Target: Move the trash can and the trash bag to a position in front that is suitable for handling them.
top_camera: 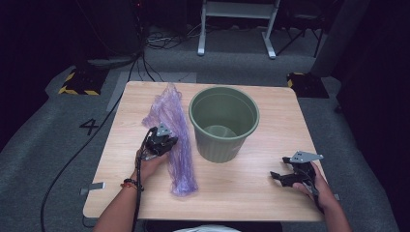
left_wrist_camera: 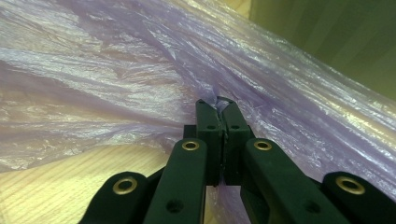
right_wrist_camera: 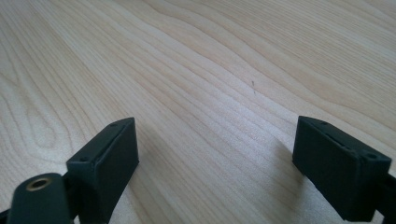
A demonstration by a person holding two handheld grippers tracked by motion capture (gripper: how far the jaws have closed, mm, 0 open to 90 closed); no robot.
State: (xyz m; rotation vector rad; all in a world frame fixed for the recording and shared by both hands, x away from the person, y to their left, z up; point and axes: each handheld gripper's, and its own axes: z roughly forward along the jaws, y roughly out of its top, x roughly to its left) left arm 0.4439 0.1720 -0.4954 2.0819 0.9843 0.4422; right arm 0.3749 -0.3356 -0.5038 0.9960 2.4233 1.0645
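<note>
Nearest the person, the right claw (top_camera: 279, 176) sits low over the bench (top_camera: 251, 188) at its right front corner, jaws spread wide with bare wood grain between them, gripping nothing. Left of it, the left claw (top_camera: 167, 143) is pinched tight on the purple plastic bag (top_camera: 176, 140), a fold of film caught between its tips. The bag lies crumpled in a long strip along the bench's left half. Just beside it, farther back, stands the green bin (top_camera: 223, 123), upright, open-topped.

Crumpled purple plastic bag (top_camera: 174, 140) flat on table, just left of upright green bin (top_camera: 224, 123).
</note>
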